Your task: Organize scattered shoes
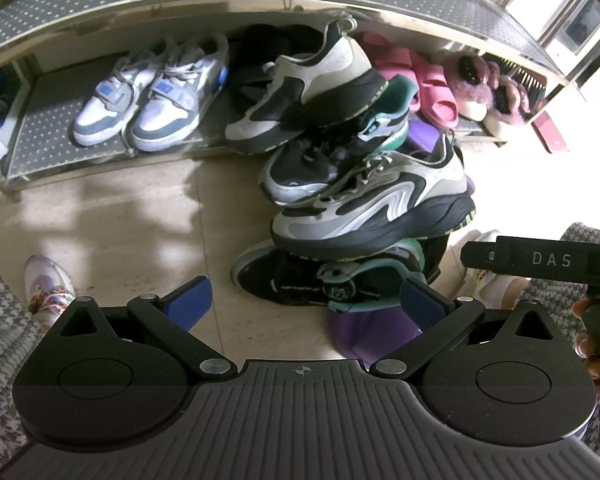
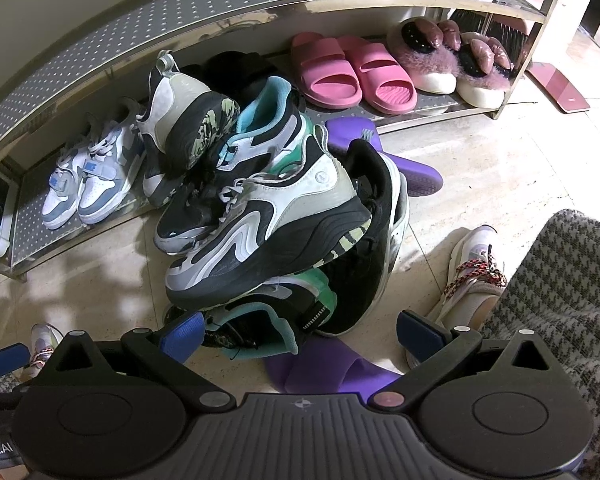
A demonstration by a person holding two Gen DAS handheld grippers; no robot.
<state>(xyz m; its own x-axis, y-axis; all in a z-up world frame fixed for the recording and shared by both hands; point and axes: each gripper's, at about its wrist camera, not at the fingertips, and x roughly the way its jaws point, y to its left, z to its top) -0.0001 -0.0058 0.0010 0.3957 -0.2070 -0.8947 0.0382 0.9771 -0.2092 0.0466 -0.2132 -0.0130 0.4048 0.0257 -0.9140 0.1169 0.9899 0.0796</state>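
A heap of shoes lies on the floor before a metal shoe rack (image 1: pixel 100 148) (image 2: pixel 60 80). On top rests a grey-and-black chunky sneaker (image 1: pixel 372 204) (image 2: pixel 260 236); its mate (image 1: pixel 300 96) (image 2: pixel 180 120) leans onto the rack's lower shelf. Black-and-teal sneakers (image 1: pixel 320 280) (image 2: pixel 260 140) and purple slides (image 1: pixel 372 332) (image 2: pixel 380 152) are mixed under them. My left gripper (image 1: pixel 306 304) hovers open just short of the heap's near edge, nothing between its blue pads. My right gripper (image 2: pixel 298 330) is open too, its fingers either side of the lowest teal shoe.
On the rack's lower shelf stand white-and-blue sneakers (image 1: pixel 148 96) (image 2: pixel 88 184), pink slides (image 2: pixel 352 72) and furry pink slippers (image 2: pixel 448 56). The person's own sneakers (image 1: pixel 46 292) (image 2: pixel 472 272) and houndstooth trousers (image 2: pixel 560 280) flank the heap. Bare tile floor lies left of the heap.
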